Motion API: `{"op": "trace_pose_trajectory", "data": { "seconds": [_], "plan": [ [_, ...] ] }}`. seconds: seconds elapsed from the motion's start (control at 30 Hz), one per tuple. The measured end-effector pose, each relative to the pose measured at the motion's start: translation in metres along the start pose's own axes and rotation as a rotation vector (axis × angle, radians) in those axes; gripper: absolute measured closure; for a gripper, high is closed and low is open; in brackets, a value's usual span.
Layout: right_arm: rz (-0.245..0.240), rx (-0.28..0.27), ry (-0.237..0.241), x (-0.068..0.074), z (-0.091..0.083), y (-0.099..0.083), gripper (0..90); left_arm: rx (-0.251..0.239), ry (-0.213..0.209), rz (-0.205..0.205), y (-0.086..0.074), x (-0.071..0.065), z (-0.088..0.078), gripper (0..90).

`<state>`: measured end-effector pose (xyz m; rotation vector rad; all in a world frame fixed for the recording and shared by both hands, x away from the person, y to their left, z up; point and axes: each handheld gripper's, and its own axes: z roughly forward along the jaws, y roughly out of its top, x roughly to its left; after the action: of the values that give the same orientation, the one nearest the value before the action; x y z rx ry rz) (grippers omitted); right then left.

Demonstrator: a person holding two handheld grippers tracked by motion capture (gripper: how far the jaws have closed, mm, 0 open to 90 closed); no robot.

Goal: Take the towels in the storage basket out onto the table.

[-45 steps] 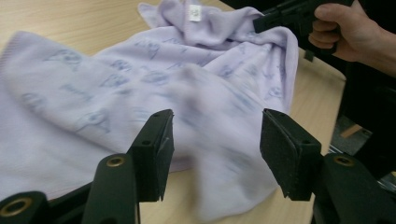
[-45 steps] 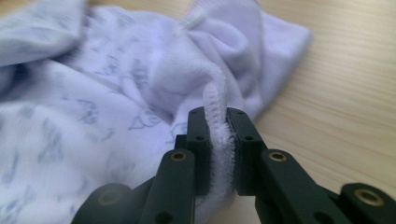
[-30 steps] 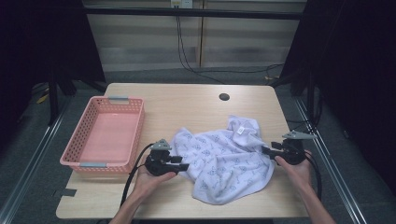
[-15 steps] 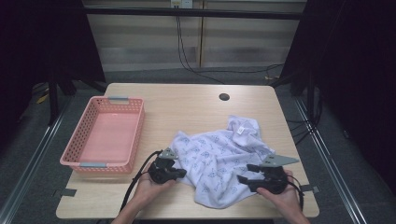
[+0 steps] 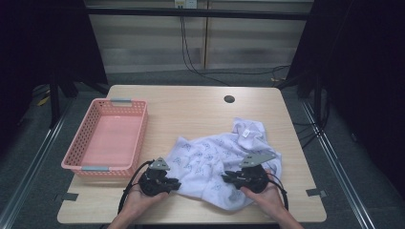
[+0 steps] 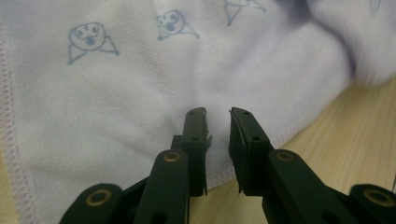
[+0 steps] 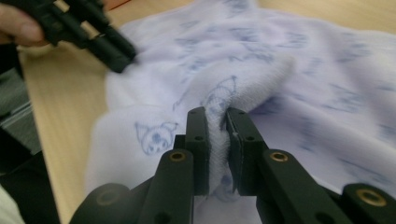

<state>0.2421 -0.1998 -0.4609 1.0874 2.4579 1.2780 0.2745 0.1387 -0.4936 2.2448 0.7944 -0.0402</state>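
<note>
Between the right gripper [image 7: 216, 116] jaws: one raised fold of the white terry-cloth towel printed with small blue cartoon faces [image 7: 261, 70], pinched on both sides. These jaws have just been closing, and the cloth bulges up past their tips.

Left gripper [image 6: 217, 114]: jaws have just been opening a little and stand narrowly apart over the towel's stitched hem. A slim gap shows between them with no fold gathered in it, so this one is counted as released, resting at the near-left edge of the cloth.

Towel, high view [image 5: 215, 157]: crumpled on the pale wooden desk [image 5: 191, 109], spread from the left gripper [image 5: 175, 182] across to the right gripper [image 5: 227, 177], its far corner with a small label lying beyond the right one.

Beyond the left gripper, to its outer side: pink perforated plastic basket [image 5: 81, 168], nothing in it, apart from the towel.

Handling note, as a judgement: the step appears to be taking two holds on the near edge. The left gripper should slide its lower jaw under the hem and clamp one layer only before either hand lifts; raise both together, level, to keep the cloth from twisting.
</note>
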Motion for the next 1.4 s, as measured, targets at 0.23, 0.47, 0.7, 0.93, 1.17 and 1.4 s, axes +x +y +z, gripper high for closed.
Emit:
{"op": "trace_pose_trajectory", "data": {
  "seconds": [0.23,0.47,0.7,0.93,1.17,1.4],
  "plan": [
    [0.059,0.016,-0.118,-0.040,-0.027,-0.023,82.2,0.011,0.011,0.007,0.000,-0.001,-0.001,76.3],
    [0.090,0.004,-0.127,-0.049,-0.042,-0.032,79.7,-0.004,-0.009,-0.007,0.000,-0.002,0.000,71.2],
    [-0.017,-0.075,0.026,0.001,-0.026,0.008,61.5,-0.047,0.005,-0.017,0.001,0.003,-0.008,83.5],
    [-0.056,0.068,0.095,0.016,0.019,0.004,45.9,-0.003,0.034,-0.004,-0.004,0.009,-0.007,80.0],
    [-0.094,0.137,0.000,0.009,0.021,-0.008,80.4,-0.009,0.042,-0.010,-0.003,0.008,-0.005,80.6],
    [0.048,0.001,-0.070,-0.031,-0.025,-0.014,82.6,-0.010,0.036,-0.017,-0.003,0.009,-0.005,81.7]
  ]
}}
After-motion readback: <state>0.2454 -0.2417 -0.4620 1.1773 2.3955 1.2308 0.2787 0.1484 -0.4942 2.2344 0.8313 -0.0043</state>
